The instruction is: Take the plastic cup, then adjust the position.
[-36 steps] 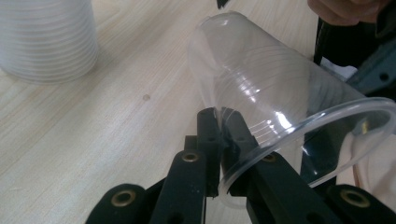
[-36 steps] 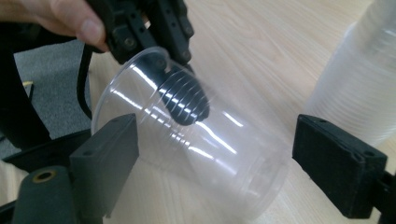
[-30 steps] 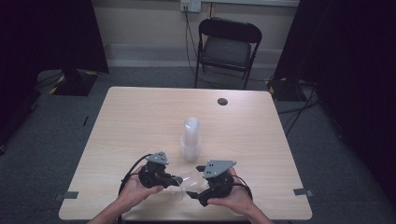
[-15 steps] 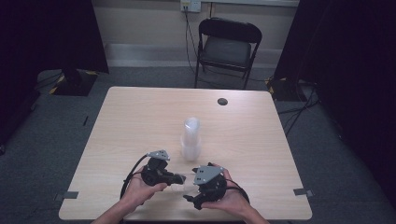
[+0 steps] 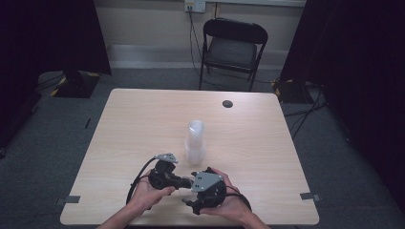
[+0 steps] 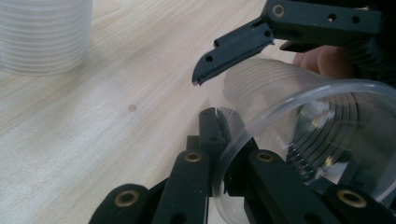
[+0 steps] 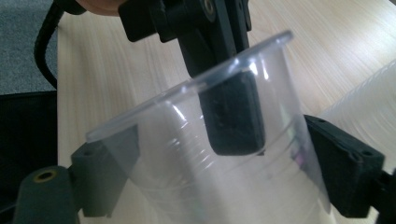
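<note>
Clear cup [image 7: 219, 154], frame centre: left tongs [image 6: 219, 135] pinch its rim; right tongs [image 7: 224, 186], just closing, straddle its wall.

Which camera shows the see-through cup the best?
The right gripper view: the clear cup shows rim to lower wall, with the left tool pinching its rim and the right tool around its body. The left gripper view shows mostly the cup's rim and inside. In the high view it is too small to make out between the hands.
</note>
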`<action>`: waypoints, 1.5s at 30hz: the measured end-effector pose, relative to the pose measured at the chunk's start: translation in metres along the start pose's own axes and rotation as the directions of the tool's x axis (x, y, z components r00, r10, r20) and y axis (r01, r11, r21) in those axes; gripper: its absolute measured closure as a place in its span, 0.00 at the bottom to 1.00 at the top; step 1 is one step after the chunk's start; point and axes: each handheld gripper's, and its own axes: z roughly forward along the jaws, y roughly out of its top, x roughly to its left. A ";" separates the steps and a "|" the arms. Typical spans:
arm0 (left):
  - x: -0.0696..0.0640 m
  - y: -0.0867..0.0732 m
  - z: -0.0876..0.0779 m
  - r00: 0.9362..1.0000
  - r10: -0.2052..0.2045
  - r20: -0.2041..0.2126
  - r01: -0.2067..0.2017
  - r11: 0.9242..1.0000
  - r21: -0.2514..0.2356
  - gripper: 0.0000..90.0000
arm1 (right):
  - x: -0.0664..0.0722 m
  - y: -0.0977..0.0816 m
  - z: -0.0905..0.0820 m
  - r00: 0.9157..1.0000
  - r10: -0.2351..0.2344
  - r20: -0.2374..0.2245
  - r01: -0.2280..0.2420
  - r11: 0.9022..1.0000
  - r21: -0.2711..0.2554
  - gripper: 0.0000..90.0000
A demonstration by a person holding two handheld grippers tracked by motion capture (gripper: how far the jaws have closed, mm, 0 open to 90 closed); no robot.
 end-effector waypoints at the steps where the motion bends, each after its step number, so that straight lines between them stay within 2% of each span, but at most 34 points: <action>1: 0.000 0.000 0.000 1.000 -0.005 -0.007 0.005 1.000 0.000 0.99 | 0.000 0.000 0.000 1.000 0.000 -0.001 0.000 1.000 -0.003 0.18; 4: -0.001 -0.001 0.003 0.999 0.011 -0.034 -0.010 1.000 0.024 0.98 | 0.001 0.001 0.000 1.000 0.000 -0.008 0.000 1.000 -0.022 0.24; 5: -0.001 -0.001 0.005 0.999 0.014 -0.030 -0.013 0.999 0.032 0.97 | 0.004 0.004 -0.001 1.000 -0.007 -0.005 0.007 0.999 -0.046 0.25; 6: -0.001 -0.002 0.006 1.000 0.014 -0.026 -0.013 0.999 0.036 0.97 | 0.004 0.004 -0.001 1.000 -0.007 -0.005 0.007 0.999 -0.046 0.25; 7: -0.003 -0.002 0.007 0.999 0.017 -0.051 -0.015 0.999 0.035 0.97 | 0.005 0.006 -0.002 1.000 -0.013 -0.005 0.013 0.999 -0.049 0.26; 8: -0.004 -0.002 0.006 0.998 0.020 -0.053 -0.018 0.999 0.031 0.97 | 0.006 0.007 -0.002 1.000 -0.025 0.002 0.025 0.999 -0.045 0.27; 10: -0.003 -0.001 0.006 0.999 0.018 -0.048 -0.016 0.999 0.044 0.98 | 0.006 0.006 -0.002 1.000 -0.018 -0.001 0.018 0.998 -0.054 0.29; 11: -0.003 -0.002 0.007 0.999 0.003 -0.045 -0.002 1.000 0.017 0.98 | 0.006 0.006 -0.002 1.000 -0.017 0.000 0.017 0.998 -0.052 0.29; 19: -0.002 -0.001 0.007 0.999 -0.006 -0.039 0.007 0.999 0.032 0.97 | 0.006 0.007 -0.003 1.000 -0.012 0.002 0.012 0.998 -0.054 0.30; 24: -0.003 -0.001 0.005 0.999 -0.010 -0.035 0.011 1.000 0.019 0.97 | 0.006 0.008 -0.005 1.000 -0.013 0.009 0.013 0.998 -0.055 0.33; 29: -0.004 -0.001 0.005 0.999 0.002 -0.052 -0.002 1.000 -0.004 0.94 | 0.004 0.008 -0.006 1.000 -0.004 0.014 0.005 0.998 -0.062 0.33; 31: -0.004 -0.001 0.004 0.998 0.002 -0.058 -0.003 1.000 -0.021 0.89 | 0.003 0.008 -0.008 1.000 0.006 0.018 -0.005 0.998 -0.068 0.33; 34: -0.003 -0.001 0.003 0.999 -0.013 -0.047 0.011 0.999 -0.043 0.86 | 0.001 0.007 -0.009 1.000 0.014 0.025 -0.012 0.997 -0.073 0.33; 36: -0.003 -0.001 0.001 0.999 -0.007 -0.045 0.005 0.999 -0.053 0.85 | 0.000 0.007 -0.010 0.999 0.021 0.030 -0.019 0.997 -0.073 0.33; 40: -0.004 -0.001 -0.003 0.999 -0.019 -0.044 0.015 0.995 -0.100 0.81 | -0.004 0.006 -0.012 0.998 0.034 0.047 -0.030 0.997 -0.075 0.33; 42: -0.004 -0.001 -0.004 0.999 -0.019 -0.050 0.014 0.994 -0.111 0.82 | -0.004 0.006 -0.012 0.998 0.038 0.048 -0.035 0.996 -0.076 0.33; 43: -0.004 -0.001 -0.006 0.998 -0.021 -0.056 0.013 0.991 -0.134 0.82 | -0.005 0.005 -0.013 0.998 0.040 0.048 -0.037 0.996 -0.075 0.33; 45: -0.004 -0.001 -0.008 0.998 -0.010 -0.054 0.003 0.991 -0.135 0.85 | -0.006 0.004 -0.012 0.997 0.047 0.061 -0.043 0.997 -0.067 0.33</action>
